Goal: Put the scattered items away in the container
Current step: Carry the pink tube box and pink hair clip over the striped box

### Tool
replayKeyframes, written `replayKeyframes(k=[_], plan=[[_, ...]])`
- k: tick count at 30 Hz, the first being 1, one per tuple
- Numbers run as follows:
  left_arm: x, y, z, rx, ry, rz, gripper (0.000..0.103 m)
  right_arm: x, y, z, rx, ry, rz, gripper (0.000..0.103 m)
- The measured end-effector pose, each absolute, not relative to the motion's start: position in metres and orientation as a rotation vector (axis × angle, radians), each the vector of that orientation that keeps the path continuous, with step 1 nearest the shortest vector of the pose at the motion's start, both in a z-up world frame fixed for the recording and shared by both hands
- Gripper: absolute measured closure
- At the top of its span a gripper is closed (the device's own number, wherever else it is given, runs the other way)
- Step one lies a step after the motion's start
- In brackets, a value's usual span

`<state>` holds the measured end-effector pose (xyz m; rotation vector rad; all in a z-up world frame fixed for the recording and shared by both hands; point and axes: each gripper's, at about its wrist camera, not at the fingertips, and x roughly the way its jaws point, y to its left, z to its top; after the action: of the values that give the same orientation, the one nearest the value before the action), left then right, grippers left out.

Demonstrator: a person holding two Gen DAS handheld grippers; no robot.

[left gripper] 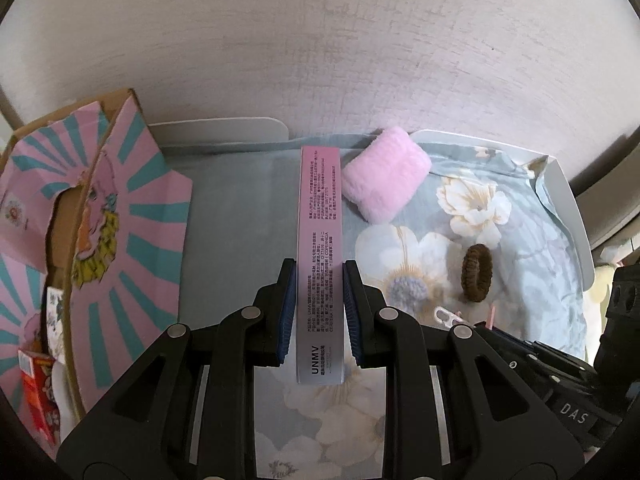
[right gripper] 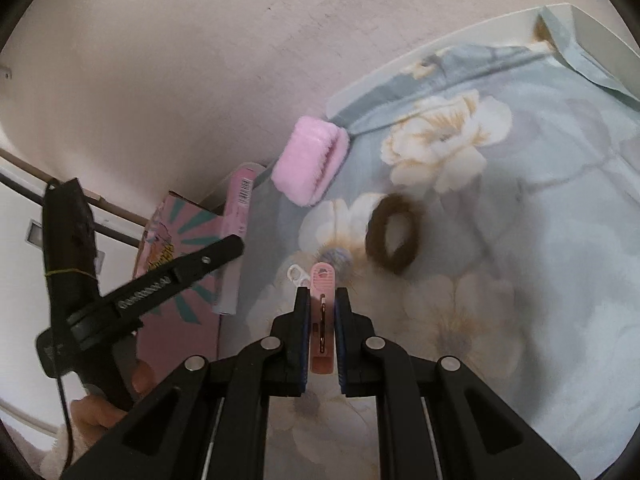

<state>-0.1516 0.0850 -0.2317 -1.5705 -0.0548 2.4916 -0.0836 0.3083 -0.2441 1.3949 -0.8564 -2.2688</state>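
A pink puff [left gripper: 386, 174] and brown hair tie [left gripper: 477, 273] lay on the floral cloth [left gripper: 532, 240], the carton [left gripper: 132, 216] open at left. The left gripper [left gripper: 320, 312] clamped a pink box [left gripper: 320, 240] pointing forward over the cloth. The right gripper [right gripper: 322, 336], low over the cloth, clamped a pink clip [right gripper: 322, 280].

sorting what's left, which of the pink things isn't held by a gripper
The fluffy pink pad lies loose on the floral cloth; the long pink box and pink clip are each gripped.

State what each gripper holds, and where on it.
Left gripper: long pink box, gripped on its sides near the near end. Right gripper: pink hair clip, around mid-length.
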Motion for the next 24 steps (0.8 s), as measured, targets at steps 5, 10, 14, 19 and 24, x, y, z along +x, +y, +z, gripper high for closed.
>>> replayKeyframes(k=[5, 10, 14, 19, 24], plan=[[-0.139, 0.086, -0.218, -1.548, -0.055, 2.497, 0.083, -0.071, 0.307, -0.238, 1.391, -0.836, -2.279, 0.092], [-0.125, 0.083, -0.189, -1.476, -0.067, 2.524, 0.083, -0.065, 0.304, -0.215, 1.346, -0.794, -2.312, 0.093], [-0.113, 0.075, -0.163, -1.422, -0.054, 2.564, 0.083, -0.067, 0.296, -0.193, 1.297, -0.763, -2.329, 0.093], [-0.098, 0.053, -0.132, -1.379, -0.037, 2.632, 0.083, -0.071, 0.285, -0.161, 1.230, -0.676, -2.355, 0.093], [-0.085, 0.024, -0.112, -1.392, -0.050, 2.694, 0.083, -0.078, 0.260, -0.132, 1.166, -0.567, -2.346, 0.093]])
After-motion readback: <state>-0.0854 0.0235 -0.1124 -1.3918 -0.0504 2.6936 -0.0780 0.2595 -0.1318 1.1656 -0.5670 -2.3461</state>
